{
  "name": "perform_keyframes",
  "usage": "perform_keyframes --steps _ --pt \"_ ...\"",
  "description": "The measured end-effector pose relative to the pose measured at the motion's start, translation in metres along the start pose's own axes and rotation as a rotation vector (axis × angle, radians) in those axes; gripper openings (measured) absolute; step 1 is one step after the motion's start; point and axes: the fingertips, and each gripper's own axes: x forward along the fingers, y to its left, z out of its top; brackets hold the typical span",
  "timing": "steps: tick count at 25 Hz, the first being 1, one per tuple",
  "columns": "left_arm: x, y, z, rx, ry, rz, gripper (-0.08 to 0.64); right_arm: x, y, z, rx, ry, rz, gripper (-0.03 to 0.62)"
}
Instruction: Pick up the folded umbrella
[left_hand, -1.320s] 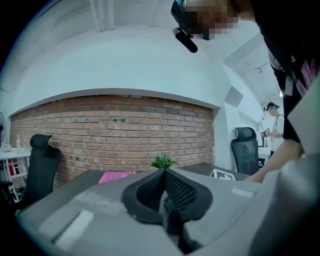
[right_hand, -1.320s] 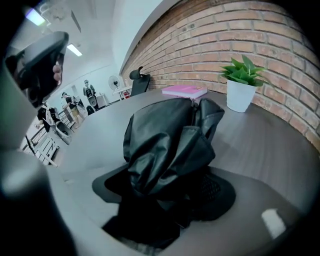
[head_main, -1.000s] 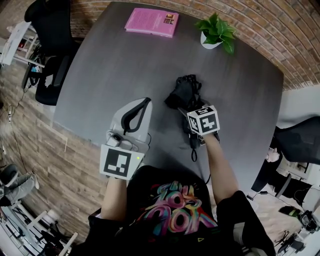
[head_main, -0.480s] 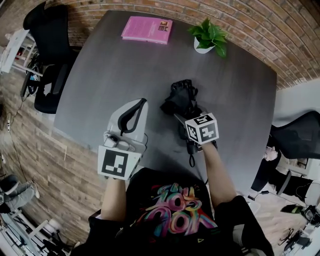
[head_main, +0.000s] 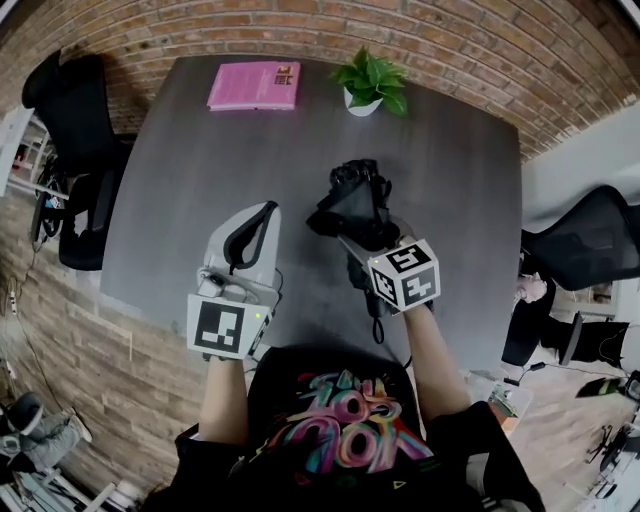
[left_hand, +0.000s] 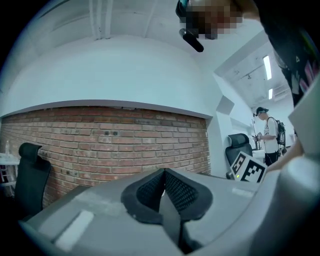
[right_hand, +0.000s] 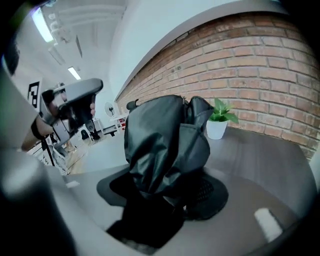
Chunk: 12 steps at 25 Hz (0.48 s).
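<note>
Change: Over the last second the folded umbrella (head_main: 352, 200) has come up off the grey table (head_main: 190, 180). It now looms larger and nearer under the head camera than when it lay flat.
Right gripper: The right gripper (right_hand: 162, 190) is clamped on the umbrella's bundled black fabric, both pads pressed into it.
Left gripper: The left gripper (head_main: 262, 212) waits alongside, well apart from the umbrella, its jaws together with nothing between them.
Umbrella's place: Held in the air over the middle of the table, its bunched end towards the potted plant (head_main: 370, 82) and pink book (head_main: 254, 86) at the far edge.
Meaning for the task: The pickup looks essentially done; what remains is keeping the hold.
Only in the right gripper view: The pads' bite on the fabric, which the head view hides beneath the marker cube (head_main: 405, 275) and the umbrella.
Only in the head view: A dark strap (head_main: 377, 322) dangling below the right gripper.
Only in the left gripper view: A bystander (left_hand: 270, 135) standing far off beside an office chair (left_hand: 239, 145).
</note>
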Motion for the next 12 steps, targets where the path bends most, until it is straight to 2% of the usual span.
perform_keyframes --steps 3,12 --pt "0.009 -0.005 0.007 0.026 -0.023 -0.038 0.002 -0.021 -0.002 0.013 0.002 -0.053 -0.024 0.27" --pt "0.04 -0.028 0.019 0.034 -0.053 -0.143 0.002 -0.083 -0.01 0.045 0.01 -0.187 -0.105 0.271"
